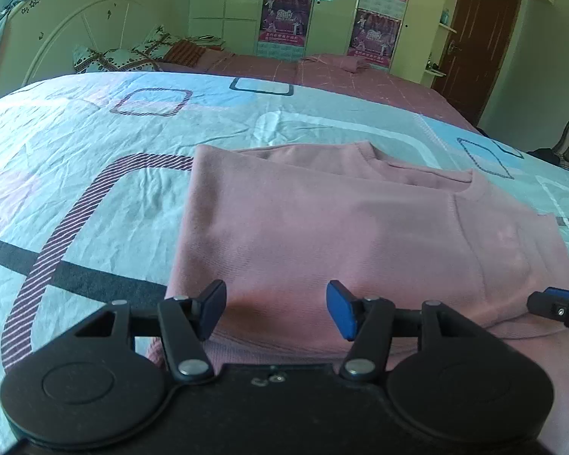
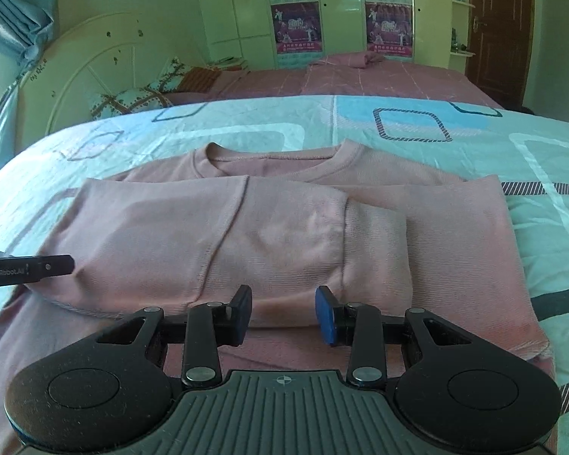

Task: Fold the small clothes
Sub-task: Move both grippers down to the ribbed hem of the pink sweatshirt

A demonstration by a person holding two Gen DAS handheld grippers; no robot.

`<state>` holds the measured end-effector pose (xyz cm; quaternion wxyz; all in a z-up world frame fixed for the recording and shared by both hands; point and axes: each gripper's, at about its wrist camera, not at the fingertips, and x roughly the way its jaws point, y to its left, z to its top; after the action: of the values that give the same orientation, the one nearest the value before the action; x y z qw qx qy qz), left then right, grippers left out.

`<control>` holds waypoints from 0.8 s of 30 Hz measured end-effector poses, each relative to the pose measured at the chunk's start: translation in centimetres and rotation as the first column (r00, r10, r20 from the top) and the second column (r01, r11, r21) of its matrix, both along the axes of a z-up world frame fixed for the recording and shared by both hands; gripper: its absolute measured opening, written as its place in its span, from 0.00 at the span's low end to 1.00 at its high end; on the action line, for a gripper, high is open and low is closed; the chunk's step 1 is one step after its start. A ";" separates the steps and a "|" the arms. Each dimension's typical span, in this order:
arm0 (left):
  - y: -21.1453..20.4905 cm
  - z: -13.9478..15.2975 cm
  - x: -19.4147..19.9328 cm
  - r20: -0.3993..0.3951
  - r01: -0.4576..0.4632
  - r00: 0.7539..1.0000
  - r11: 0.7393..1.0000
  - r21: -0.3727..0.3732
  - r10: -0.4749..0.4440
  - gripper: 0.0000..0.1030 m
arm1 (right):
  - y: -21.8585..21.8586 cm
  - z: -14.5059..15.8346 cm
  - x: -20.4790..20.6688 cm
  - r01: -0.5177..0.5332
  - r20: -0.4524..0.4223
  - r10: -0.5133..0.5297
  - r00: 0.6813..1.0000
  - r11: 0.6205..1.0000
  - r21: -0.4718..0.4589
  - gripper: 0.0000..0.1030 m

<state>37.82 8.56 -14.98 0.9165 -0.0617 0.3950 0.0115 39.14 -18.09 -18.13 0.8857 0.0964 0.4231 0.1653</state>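
Observation:
A pink long-sleeved sweater (image 1: 322, 227) lies flat on a patterned light-blue bedsheet (image 1: 76, 159), neck hole away from me, with both sleeves folded in across the body. It also shows in the right wrist view (image 2: 284, 235), where a ribbed sleeve cuff (image 2: 375, 250) lies across the middle. My left gripper (image 1: 276, 313) is open and empty, low over the sweater's near left part. My right gripper (image 2: 283, 314) is open and empty, low over the near hem; its tip shows at the right edge of the left wrist view (image 1: 557, 305). The left gripper's tip shows at the left of the right wrist view (image 2: 30, 269).
The sheet (image 2: 474, 144) covers the near half of a large bed. Beyond lies a pink bedspread (image 2: 360, 76) with pillows (image 2: 140, 100) by a white headboard (image 2: 95, 64). Wardrobes with posters (image 2: 297, 26) and a brown door (image 2: 500, 30) stand at the back.

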 end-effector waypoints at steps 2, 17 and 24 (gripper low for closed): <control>-1.0 0.3 -1.0 0.003 0.022 1.000 1.000 -0.015 -0.022 0.55 | 0.6 0.5 -1.4 -0.040 0.006 0.040 0.999 0.999 0.012 0.36; -3.4 -1.7 -9.1 -0.065 0.061 0.996 0.993 0.105 -0.054 0.57 | -3.4 -2.2 -7.3 -0.117 -0.062 0.113 0.992 0.991 -0.064 0.36; -4.3 -0.9 -10.5 -0.068 0.000 0.998 0.995 0.095 0.006 0.58 | -3.8 -0.4 -9.5 -0.143 -0.041 0.143 0.989 0.990 0.008 0.36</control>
<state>27.32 4.28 -15.85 0.9044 -0.0182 0.4250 0.0338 29.61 -21.84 -18.57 0.8624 0.0712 0.4466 0.2273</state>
